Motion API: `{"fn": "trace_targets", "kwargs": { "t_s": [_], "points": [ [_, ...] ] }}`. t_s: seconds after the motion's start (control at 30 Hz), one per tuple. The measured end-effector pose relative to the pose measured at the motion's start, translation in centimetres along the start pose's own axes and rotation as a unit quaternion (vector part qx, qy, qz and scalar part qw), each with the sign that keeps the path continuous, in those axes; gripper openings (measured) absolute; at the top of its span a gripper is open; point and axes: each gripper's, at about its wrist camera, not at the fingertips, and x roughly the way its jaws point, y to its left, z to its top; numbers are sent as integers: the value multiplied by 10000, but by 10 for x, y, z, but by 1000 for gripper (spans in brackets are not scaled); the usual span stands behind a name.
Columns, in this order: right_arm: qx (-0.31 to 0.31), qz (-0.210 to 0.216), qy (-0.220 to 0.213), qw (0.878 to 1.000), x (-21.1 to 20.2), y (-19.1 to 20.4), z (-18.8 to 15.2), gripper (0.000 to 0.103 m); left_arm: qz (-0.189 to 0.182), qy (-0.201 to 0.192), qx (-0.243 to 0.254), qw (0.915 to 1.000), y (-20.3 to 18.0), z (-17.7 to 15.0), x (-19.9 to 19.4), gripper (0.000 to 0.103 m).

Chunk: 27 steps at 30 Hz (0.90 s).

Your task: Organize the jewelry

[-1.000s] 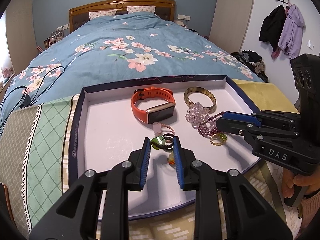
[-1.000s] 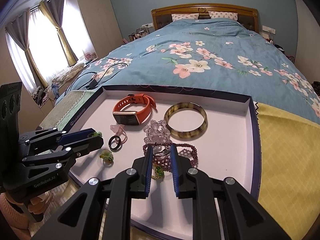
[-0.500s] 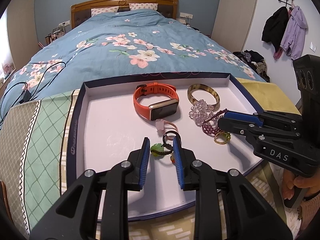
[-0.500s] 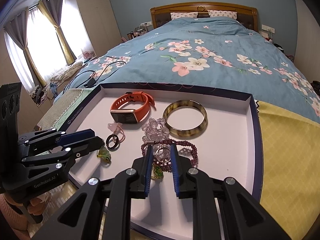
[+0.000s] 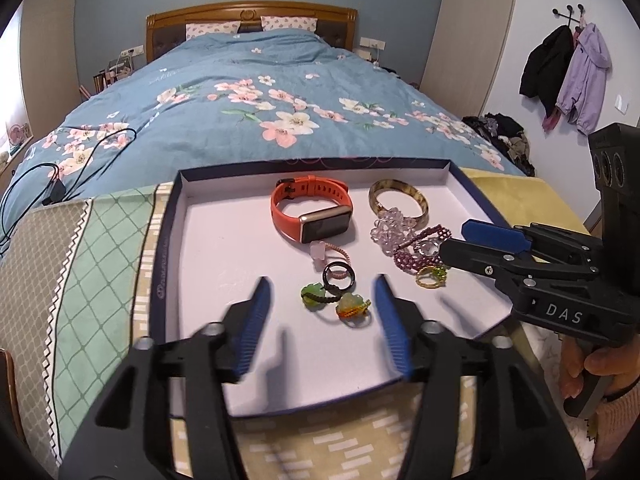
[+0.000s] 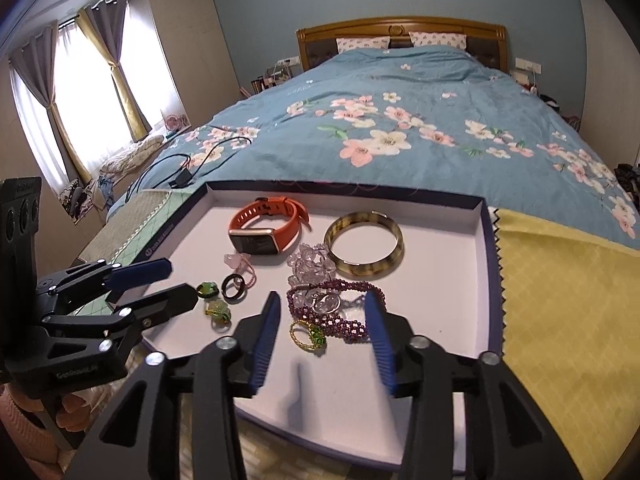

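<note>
A shallow white tray (image 5: 208, 240) with a dark rim lay at the foot of a bed (image 5: 248, 92) covered in a blue floral quilt, and the jewelry sat spread across its floor. Toward the far side lay an orange watch (image 5: 310, 212) and, to its right, a tortoiseshell bangle (image 5: 398, 200); touching the bangle's near edge was a clear crystal bracelet (image 5: 390, 229), and against that a purple beaded bracelet (image 5: 412, 256). The left hand-held gripper (image 5: 324, 316) hovered low over the tray's near part, its jaws opening, blurred with motion; between its blue pads, untouched, lay a green ring (image 5: 313, 295) and a yellow-green ring (image 5: 352, 307), with a black ring (image 5: 339, 276) just beyond them. The right hand-held gripper (image 6: 322, 338) was likewise opening, its pads standing either side of a gold ring with a green stone (image 6: 308, 335) and the near edge of the purple beads, gripping neither. A hand (image 5: 600, 372) held the right gripper's handle at the tray's right side.
</note>
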Motion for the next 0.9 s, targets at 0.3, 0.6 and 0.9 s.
{"fn": "trace_targets", "kwargs": {
  "t_s": [0.3, 0.6, 0.9],
  "points": [
    [-83, -123, -387, 9991, -26, 10, -11, 82, 253, -639, -12, 9976, 6, -12, -48, 97],
    [-310, -494, -1068, 9926, -65, 29, -36, 96, 383, -1238, -104, 9915, 11, -34, -95, 97],
    [-593, -865, -1863, 9769, -112, 50, -65, 96, 402, -2136, -221, 9758, 7, -64, -152, 97]
  ]
}}
